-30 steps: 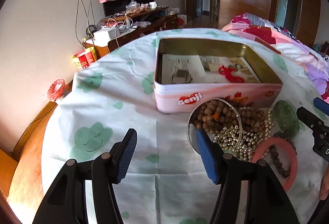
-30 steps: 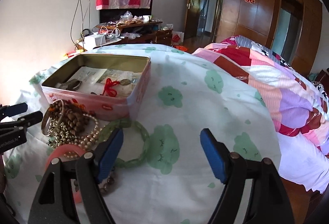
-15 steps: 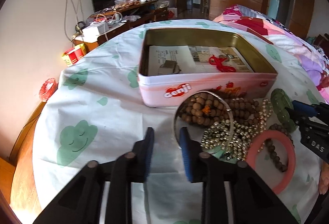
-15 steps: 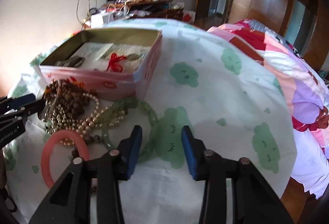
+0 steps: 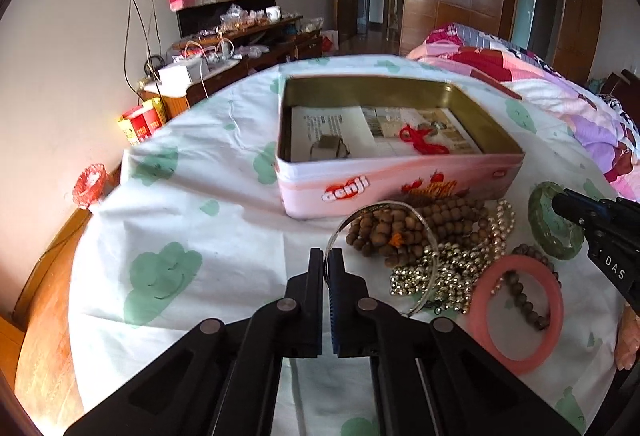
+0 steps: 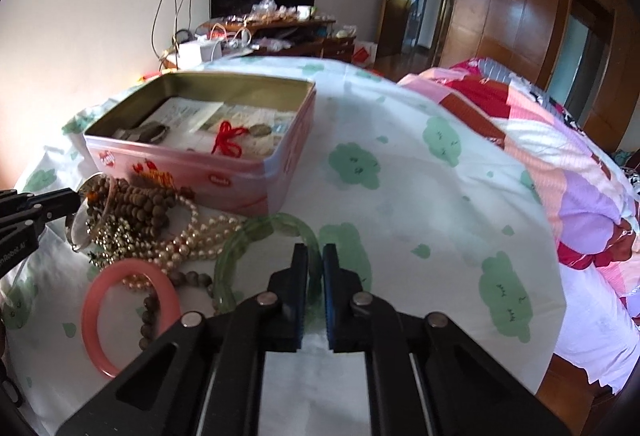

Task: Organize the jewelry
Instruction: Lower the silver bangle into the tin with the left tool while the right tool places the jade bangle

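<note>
A jewelry pile lies in front of an open pink tin [image 5: 384, 192]: brown wooden beads [image 5: 404, 228], gold beads [image 5: 436, 276], pearls [image 6: 192, 240], a pink bangle [image 5: 520, 312] and a green jade bangle [image 6: 256, 256]. My left gripper [image 5: 326, 260] is shut on the rim of a thin silver bangle [image 5: 424, 236], which lies over the wooden beads. My right gripper [image 6: 316, 260] is shut on the green jade bangle's near right rim. The tin [image 6: 224, 172] holds papers, a red knot [image 6: 226, 140] and a small metal piece.
The table wears a white cloth with green clouds [image 5: 160, 276]. A quilted bed [image 6: 560, 156] lies to the right. A cluttered wooden cabinet [image 5: 240, 48] stands against the far wall. The table's left edge drops to a wooden floor [image 5: 44, 316].
Both grippers went from wide open to shut. The left closed on the silver bangle's rim, the right closed on the green jade bangle. Both moved slightly forward toward the pile.
</note>
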Tool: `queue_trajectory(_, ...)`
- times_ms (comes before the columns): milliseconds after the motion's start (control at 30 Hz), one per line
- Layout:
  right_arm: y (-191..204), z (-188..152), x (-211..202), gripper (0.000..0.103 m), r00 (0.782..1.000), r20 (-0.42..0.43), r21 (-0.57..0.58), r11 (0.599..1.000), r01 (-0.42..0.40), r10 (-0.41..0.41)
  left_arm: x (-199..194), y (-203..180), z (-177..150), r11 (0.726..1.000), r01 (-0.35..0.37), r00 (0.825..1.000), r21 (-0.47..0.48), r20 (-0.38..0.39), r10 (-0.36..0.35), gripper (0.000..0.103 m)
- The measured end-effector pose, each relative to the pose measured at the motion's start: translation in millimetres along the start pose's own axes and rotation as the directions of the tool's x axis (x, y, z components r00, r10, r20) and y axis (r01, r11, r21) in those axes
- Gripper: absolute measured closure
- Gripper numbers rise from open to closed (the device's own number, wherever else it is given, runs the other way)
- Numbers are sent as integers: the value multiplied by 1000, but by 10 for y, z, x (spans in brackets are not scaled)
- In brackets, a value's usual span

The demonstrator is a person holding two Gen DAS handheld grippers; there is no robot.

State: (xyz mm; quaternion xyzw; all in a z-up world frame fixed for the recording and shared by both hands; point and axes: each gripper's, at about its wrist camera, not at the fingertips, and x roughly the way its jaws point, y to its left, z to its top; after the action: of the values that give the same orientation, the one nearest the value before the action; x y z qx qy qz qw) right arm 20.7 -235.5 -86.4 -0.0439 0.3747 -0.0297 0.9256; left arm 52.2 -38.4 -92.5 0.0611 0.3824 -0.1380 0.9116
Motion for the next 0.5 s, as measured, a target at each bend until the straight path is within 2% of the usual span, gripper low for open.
queue_trajectory(200, -22, 28, -57, 95, 999, 49, 18, 1000, 4, -5, -173, 8, 43, 1000, -1, 999, 2, 48, 1, 102)
queue_trajectory(500, -46, 45, -93, 95, 996, 91, 32, 999, 7, -10, -315, 46, 98, 998, -66, 993, 0, 98, 66, 102)
